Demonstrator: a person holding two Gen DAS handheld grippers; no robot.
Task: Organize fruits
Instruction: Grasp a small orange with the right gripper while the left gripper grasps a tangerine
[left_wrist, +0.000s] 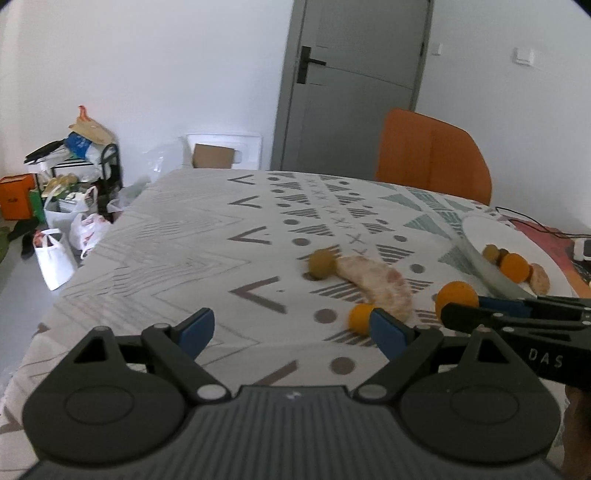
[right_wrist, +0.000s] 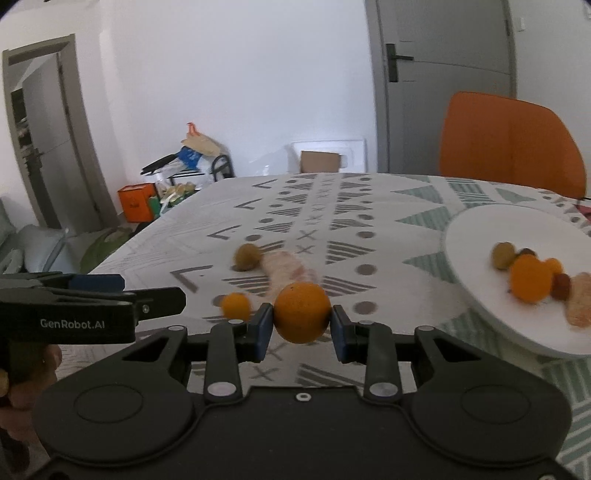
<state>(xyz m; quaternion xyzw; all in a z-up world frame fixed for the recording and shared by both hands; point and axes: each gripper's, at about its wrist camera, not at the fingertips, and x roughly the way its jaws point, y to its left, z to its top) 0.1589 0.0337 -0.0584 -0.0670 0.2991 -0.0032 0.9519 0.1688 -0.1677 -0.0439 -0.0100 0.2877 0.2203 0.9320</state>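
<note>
My right gripper (right_wrist: 301, 325) is shut on a round orange (right_wrist: 301, 312), held just above the patterned tablecloth; the left wrist view shows the same orange (left_wrist: 456, 297) at the gripper's tip. My left gripper (left_wrist: 291, 328) stands open with nothing between its fingers. A small orange (left_wrist: 360, 318) lies just beyond its right fingertip. Beyond that lie a pale pinkish curved fruit slice (left_wrist: 376, 282) and a green-brown round fruit (left_wrist: 321, 263) touching its far end. To the right, a white plate (right_wrist: 480, 236) holds several fruits, among them an orange (right_wrist: 528, 278).
An orange chair (right_wrist: 513, 144) stands behind the table's far right side, with a grey door (left_wrist: 354, 85) behind it. The table's left edge (left_wrist: 110, 236) drops to a floor with white bags (left_wrist: 55, 258) and a cluttered rack. A black cable (left_wrist: 535, 225) lies past the plate.
</note>
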